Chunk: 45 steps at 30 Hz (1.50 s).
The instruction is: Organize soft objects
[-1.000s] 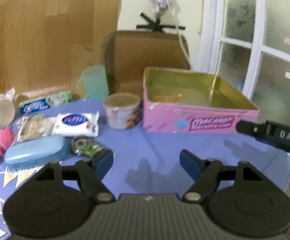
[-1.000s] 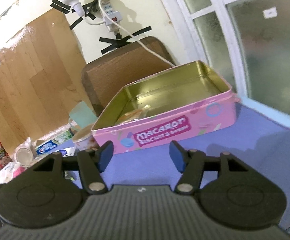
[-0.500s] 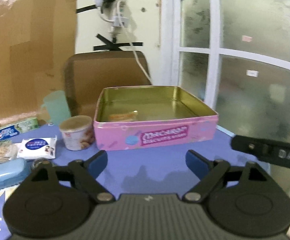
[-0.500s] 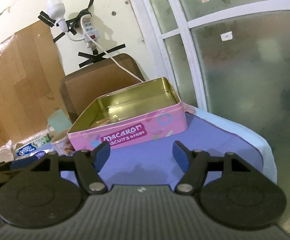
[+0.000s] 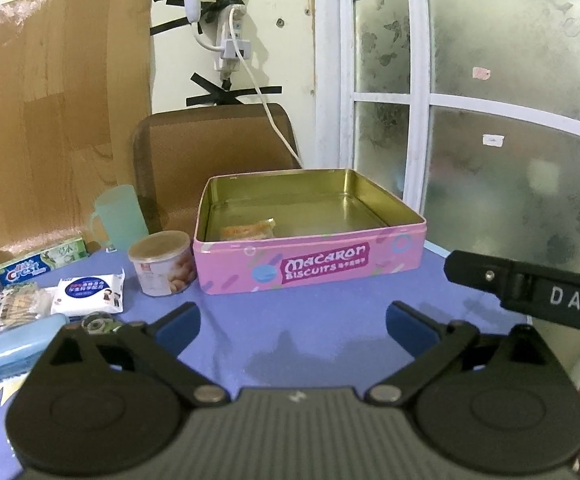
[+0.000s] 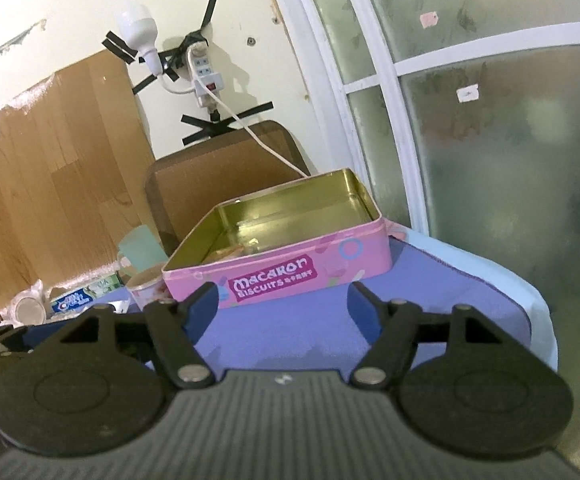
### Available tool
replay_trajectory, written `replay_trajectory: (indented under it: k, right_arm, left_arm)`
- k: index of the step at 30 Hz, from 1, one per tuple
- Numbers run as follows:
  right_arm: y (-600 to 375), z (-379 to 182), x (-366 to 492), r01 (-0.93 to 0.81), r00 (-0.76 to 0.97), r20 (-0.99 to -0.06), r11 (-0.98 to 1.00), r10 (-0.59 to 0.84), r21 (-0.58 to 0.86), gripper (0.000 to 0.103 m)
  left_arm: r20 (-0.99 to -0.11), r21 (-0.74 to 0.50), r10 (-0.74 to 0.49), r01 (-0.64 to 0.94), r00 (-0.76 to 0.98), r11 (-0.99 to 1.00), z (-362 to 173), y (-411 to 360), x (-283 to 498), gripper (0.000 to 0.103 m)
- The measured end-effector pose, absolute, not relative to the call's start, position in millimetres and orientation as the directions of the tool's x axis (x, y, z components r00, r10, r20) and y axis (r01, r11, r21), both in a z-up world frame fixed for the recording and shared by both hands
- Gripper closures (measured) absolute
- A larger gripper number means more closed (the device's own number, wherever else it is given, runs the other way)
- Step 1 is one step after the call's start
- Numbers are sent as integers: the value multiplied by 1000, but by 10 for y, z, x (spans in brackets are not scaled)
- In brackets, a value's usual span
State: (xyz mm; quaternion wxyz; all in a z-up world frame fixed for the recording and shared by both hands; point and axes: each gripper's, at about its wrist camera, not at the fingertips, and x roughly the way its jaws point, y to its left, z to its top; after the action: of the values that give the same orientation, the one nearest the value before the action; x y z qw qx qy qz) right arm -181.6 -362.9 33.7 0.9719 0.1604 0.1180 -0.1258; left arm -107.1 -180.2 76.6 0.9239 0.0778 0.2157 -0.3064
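Tin (image 5: 309, 264), pink and lidless, sits on the blue cloth (image 5: 290, 332) with a snack packet (image 5: 248, 231) in its near-left corner. Left view: left gripper (image 5: 291, 326) hovers before it, jaws wide, holding nothing; tissue pack (image 5: 88, 294), cup (image 5: 164, 262) and case (image 5: 22, 342) crowd the left. Right view: right gripper (image 6: 284, 306), jaws spread and bare, faces the tin (image 6: 290, 276); bare cloth (image 6: 449, 292) runs to the table's right edge.

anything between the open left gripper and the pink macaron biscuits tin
Nothing: in the left wrist view only bare purple tablecloth lies between the left gripper and the pink Macaron Biscuits tin.
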Motion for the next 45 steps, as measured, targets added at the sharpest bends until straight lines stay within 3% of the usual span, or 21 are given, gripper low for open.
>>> replay_trajectory:
  k: [15, 20, 29, 45]
  right_arm:
    - [-3595, 381, -2123, 262, 954, -224, 916, -199, 304, 16]
    - [-3629, 354, -2238, 243, 959, -224, 911, -174, 334, 16]
    - [-3451, 334, -2234, 145, 973, -216, 936, -76, 322, 16]
    - [-3432, 320, -2267, 155, 972, -218, 931, -85, 331, 17]
  left_arm:
    - [-456, -14, -506, 562, 732, 827, 858, -1715, -1255, 0]
    - [-475, -13, -503, 565, 723, 825, 834, -1705, -1395, 0]
    - [-432, 9, -465, 520, 772, 854, 885, -1477, -1594, 0]
    - [-445, 7, -484, 544, 753, 839, 845, -1520, -1603, 0]
